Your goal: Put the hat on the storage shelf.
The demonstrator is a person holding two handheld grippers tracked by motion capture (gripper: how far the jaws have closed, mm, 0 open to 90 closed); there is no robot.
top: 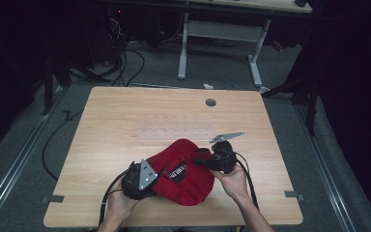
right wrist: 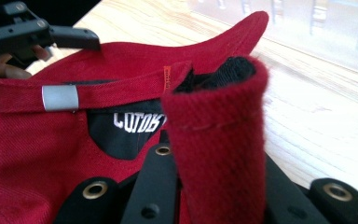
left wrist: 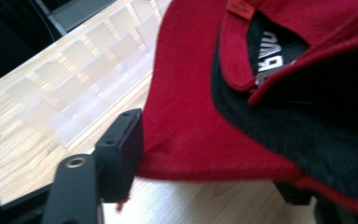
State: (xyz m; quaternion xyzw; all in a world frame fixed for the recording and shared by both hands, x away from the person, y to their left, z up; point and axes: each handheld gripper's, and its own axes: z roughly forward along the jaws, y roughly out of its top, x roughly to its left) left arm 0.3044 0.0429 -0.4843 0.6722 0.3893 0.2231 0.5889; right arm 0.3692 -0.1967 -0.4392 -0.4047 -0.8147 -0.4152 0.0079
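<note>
Holding: my right gripper [right wrist: 214,205] is clamped on a fold of the red cap [top: 186,174], the doubled red cloth standing up between my two black jaws in the right gripper view.
Right fingers: narrow, pressed tight on that fold, black lining showing at its top.
Left gripper [left wrist: 205,177]: jaws part way in, the cap's red edge lying between them; the near pad [left wrist: 123,149] touches the cloth from the side, the far pad is mostly hidden under the brim, so I cannot tell if it presses.
Cap: between my two grippers, resting on the wooden table [top: 125,121] at its near edge, upside down enough that the black inside with white lettering shows.
Strap: red back strap [right wrist: 112,95] with a silver clasp [right wrist: 59,98], just beyond my right fingertips.
Orange tag [right wrist: 167,77]: on the strap, right above my right jaws.
Clear strip [top: 174,131]: pale, see-through, lying flat on the table past the cap, apart from it.
Grey disc [top: 210,102]: set in the tabletop, well beyond both grippers.
Far off: white desk legs [top: 256,63] on the floor behind the table.
</note>
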